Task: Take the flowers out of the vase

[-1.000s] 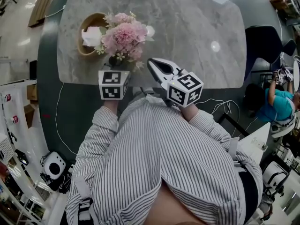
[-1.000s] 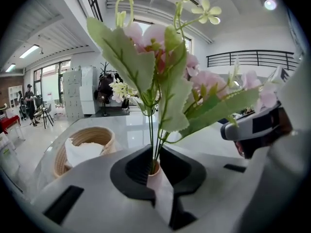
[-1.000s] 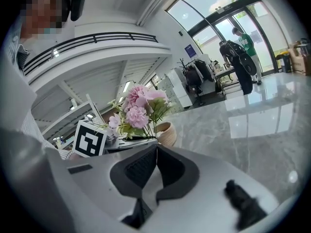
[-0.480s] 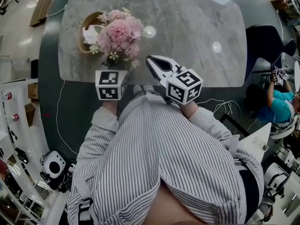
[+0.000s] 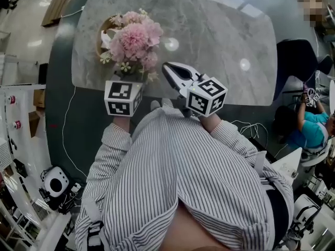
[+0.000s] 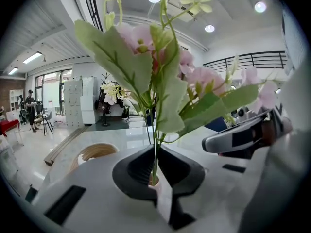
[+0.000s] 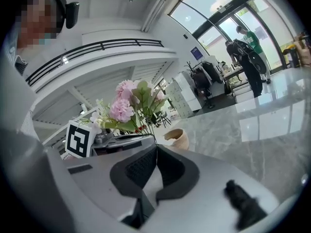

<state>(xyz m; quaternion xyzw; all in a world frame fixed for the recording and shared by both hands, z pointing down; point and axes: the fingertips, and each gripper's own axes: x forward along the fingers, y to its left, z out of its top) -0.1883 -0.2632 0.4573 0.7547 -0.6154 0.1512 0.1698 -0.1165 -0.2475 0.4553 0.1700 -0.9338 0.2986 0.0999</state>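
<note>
**Head view with both gripper views, one moment.** The left gripper (image 6: 155,158) has its jaws drawn in narrow on the green stems (image 6: 156,130) of the flowers (image 5: 134,38). The dark pads press the stems from both sides, and the cut end of one stem shows just on the near side of the pads. The bunch rises upright from the jaws, with pink blooms and pale leaves fanning out above and beyond the gripper. In the head view the blooms sit directly on the far side of the left marker cube (image 5: 123,98) and cover the jaw tips.

The vase (image 6: 94,147), a round tan vessel, stands on the grey marble table (image 5: 225,30) to the far left of the left gripper. It is apart from the stems, which are clear of it. In the head view the blooms overlap its right side.

The right gripper (image 7: 156,148) has its jaws together, tips touching, with nothing between them. It lies just right of the flowers, over the table's near edge, and points far-left. In its own view the flowers and the left gripper are at the left, and the vase stands farther off, to their right.
</note>
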